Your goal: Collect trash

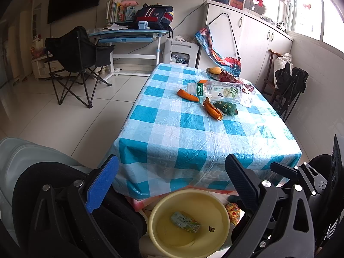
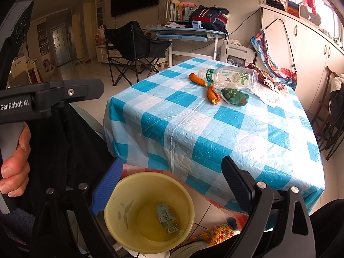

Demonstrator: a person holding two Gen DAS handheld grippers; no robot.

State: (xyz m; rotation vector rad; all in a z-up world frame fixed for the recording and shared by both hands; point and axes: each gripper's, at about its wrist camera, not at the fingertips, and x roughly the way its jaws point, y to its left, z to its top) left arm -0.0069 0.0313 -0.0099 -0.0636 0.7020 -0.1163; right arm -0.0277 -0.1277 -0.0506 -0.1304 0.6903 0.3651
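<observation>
Yellow bucket (image 1: 189, 219) down by the worktop (image 1: 193, 133), a crushed carton (image 1: 185, 221) inside; left tool (image 1: 172, 180) gapes wide, empty, right tool (image 2: 172, 185) likewise. Up top: carrot (image 1: 187, 95), peel (image 1: 212, 108), plastic bottle (image 1: 217, 90), green toy (image 1: 226, 107).

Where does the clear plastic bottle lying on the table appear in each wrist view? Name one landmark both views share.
Left wrist view: the clear plastic bottle lies right of centre, upper half, behind the carrot pieces.
Right wrist view: the bottle lies upper right of centre, at the table's far end.
Shared landmark: the green plush toy in front of it.
</observation>
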